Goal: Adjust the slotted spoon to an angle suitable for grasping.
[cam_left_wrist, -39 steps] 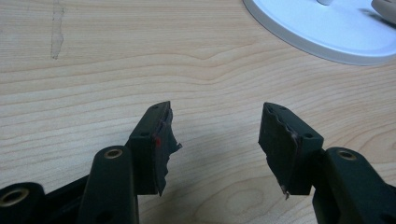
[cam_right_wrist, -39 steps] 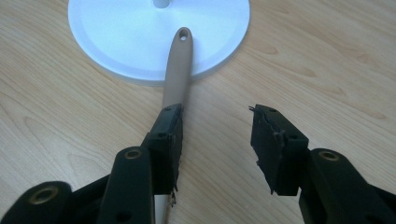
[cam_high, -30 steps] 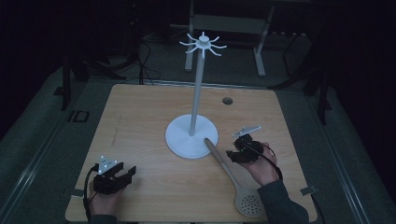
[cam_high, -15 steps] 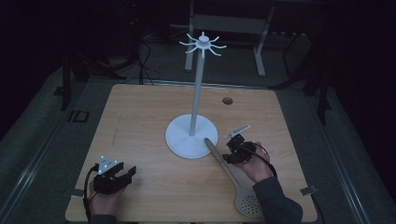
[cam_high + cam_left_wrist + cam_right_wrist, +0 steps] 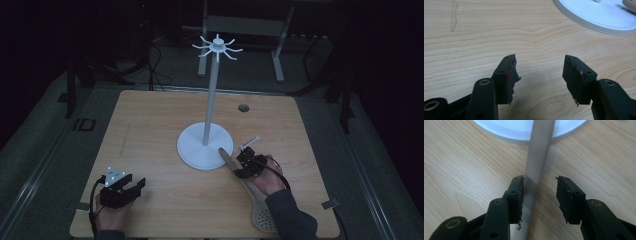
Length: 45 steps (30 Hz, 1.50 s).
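While the right tongs (image 5: 539,182) straddle the grey handle of the slotted spoon (image 5: 243,186), their jaws have just been closing yet one pad stands clear, so nothing is gripped. The spoon lies flat on the surface (image 5: 150,125), its tip resting on the white stand's base (image 5: 192,150). Centring the handle before squeezing should keep it from twisting. The left tongs (image 5: 539,72) rest released, empty.
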Available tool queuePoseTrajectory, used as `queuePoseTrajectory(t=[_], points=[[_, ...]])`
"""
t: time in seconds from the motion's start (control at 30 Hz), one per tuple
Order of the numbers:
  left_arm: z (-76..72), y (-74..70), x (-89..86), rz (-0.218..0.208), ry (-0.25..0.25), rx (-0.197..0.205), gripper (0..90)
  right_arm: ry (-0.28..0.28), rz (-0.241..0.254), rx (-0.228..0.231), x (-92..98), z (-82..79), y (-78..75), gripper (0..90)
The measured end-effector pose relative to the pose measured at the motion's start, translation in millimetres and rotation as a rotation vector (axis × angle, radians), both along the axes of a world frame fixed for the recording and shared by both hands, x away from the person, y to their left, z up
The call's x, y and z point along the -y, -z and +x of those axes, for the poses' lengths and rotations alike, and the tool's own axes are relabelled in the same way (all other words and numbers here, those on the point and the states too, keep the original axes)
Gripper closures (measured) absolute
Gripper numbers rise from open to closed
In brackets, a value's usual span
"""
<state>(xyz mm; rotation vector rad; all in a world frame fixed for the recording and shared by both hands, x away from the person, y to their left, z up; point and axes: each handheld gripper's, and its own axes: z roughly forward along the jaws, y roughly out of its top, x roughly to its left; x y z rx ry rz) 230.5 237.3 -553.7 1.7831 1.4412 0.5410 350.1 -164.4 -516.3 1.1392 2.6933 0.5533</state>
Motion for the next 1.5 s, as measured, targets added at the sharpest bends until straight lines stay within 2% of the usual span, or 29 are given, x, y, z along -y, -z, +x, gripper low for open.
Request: queuePoseTrajectory(t=[0.2, 0.63, 1.03, 1.5], points=[[0.1, 0.1, 0.1, -0.001, 0.001, 0.0, 44.7, -0.002, -0.011, -0.033, -5.9, 2.9, 8.4, 64.1], [0.0, 0.1, 0.1, -0.001, 0.002, 0.0, 44.7, 0.002, -0.059, -0.06, -14.7, 5.5, 18.8, 67.6], [0.6, 0.2, 0.2, -0.002, -0.001, -0.001, 44.7, 0.012, -0.059, -0.033, -15.9, 2.2, 18.7, 70.7], [1.5, 0.6, 2.5, 0.007, 0.009, -0.003, 44.7, 0.029, -0.006, 0.002, -8.8, -4.0, 8.3, 71.3]])
